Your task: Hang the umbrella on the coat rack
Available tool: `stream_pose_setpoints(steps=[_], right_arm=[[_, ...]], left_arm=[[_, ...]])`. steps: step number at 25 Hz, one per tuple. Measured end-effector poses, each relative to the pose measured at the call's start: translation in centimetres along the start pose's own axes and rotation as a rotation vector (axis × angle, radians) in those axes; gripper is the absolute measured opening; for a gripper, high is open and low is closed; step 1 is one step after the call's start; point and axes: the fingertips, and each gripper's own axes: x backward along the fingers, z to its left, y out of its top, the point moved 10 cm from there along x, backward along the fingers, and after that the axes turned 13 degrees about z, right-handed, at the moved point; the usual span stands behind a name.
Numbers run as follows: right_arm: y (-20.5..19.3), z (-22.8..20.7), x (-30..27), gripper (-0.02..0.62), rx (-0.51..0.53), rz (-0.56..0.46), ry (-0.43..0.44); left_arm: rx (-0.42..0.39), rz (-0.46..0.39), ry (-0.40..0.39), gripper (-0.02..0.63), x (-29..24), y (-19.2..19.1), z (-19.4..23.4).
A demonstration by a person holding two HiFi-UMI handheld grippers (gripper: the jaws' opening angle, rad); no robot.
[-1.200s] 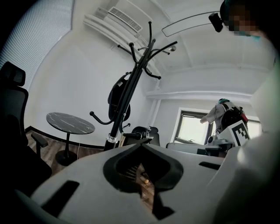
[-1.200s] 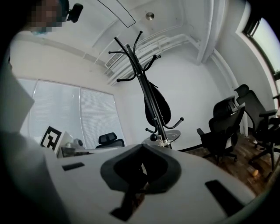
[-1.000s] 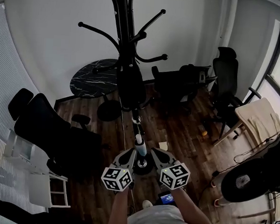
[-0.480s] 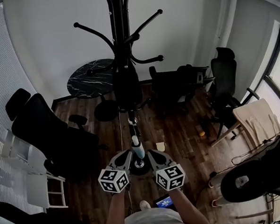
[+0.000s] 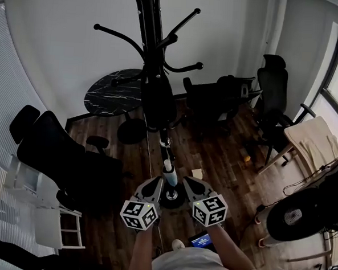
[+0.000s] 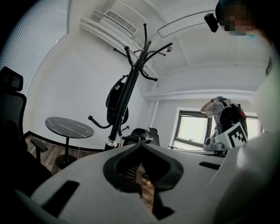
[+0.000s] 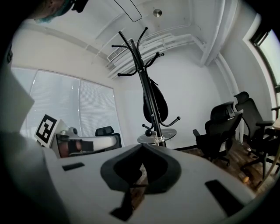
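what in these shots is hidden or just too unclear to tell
- All views: the dark bundle hanging on the coat rack is too dark to tell whether it is the umbrella.
- Head view: the coat rack's top is cut off by the upper edge.
- Head view: the rack base sits partly behind the left hand-held gripper and the right hand-held gripper.
- Head view: the small lit screen is too small to read.

Coat rack [image 5: 152, 56] top was cut off at 12 o'clock in the head view. Its base [image 5: 171, 199] sat half hidden between left gripper [image 5: 154, 188] and right gripper [image 5: 188, 187]. Dark bundle [image 5: 158, 102] on the rack was too dim to identify. Orange thing [image 5: 246, 159] on floor [image 5: 224, 169], 3 o'clock, was too small to tell. Forearms [image 5: 141, 254] were cut off at 6 o'clock. In both gripper views the jaws hid the rack's lower end.
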Motion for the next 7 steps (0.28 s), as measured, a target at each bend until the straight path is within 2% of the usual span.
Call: stream_pose_setpoints(steps=[7], right_arm=[[-0.5, 0.0, -0.01, 0.011, -0.011, 0.01, -0.002]], left_arm=[[0.012, 0.025, 0.015, 0.02, 0.11, -0.37, 0.41]])
